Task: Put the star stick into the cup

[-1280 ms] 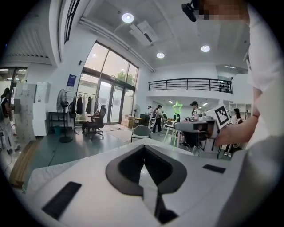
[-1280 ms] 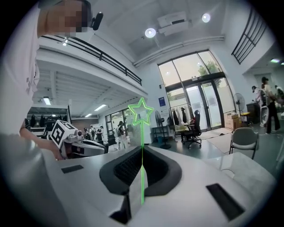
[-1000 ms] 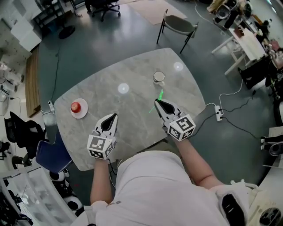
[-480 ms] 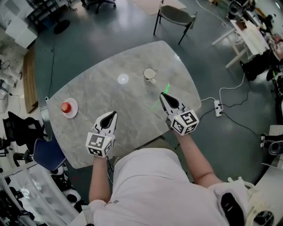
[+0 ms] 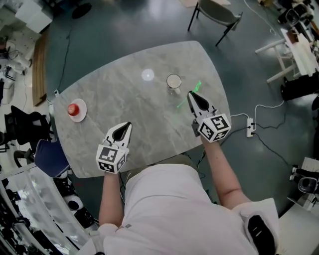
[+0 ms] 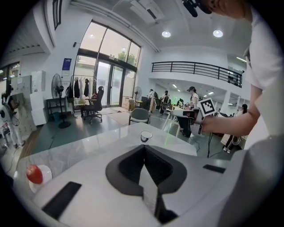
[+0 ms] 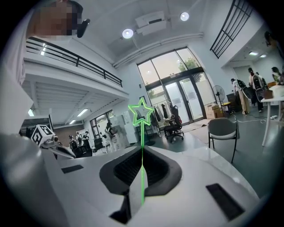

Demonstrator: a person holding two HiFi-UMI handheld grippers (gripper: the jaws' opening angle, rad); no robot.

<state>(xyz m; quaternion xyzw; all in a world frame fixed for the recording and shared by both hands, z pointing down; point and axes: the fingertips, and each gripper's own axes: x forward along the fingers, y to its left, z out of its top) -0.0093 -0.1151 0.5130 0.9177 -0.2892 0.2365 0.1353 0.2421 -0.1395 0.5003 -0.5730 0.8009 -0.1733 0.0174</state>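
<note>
Items we count at this moment:

1. Right gripper [image 5: 192,95] [image 7: 142,150]: jaws pressed together on the star stick [image 5: 197,86] [image 7: 141,116]. In the right gripper view the thin green shaft runs up the seam between the jaws and the outlined green star stands clear above their tips. From the head view we place the star just beside the cup [image 5: 174,81], to its right, apart from it and not inside it.

2. Left gripper [image 5: 125,128] [image 6: 144,150]: jaws pressed together with nothing between them, held over the near part of the table [image 5: 124,94], well apart from the cup.

3. Cup [image 6: 146,136]: upright on the far half of the table, mouth open upward; we see nothing in it.

4. White plate [image 5: 82,105] [image 6: 46,172]: at the table's left end, carrying a red round thing [image 5: 73,109] [image 6: 34,174], well apart from both grippers.

5. Chair [image 5: 219,12] [image 6: 140,116] [image 7: 222,128]: on the floor beyond the table's far edge
</note>
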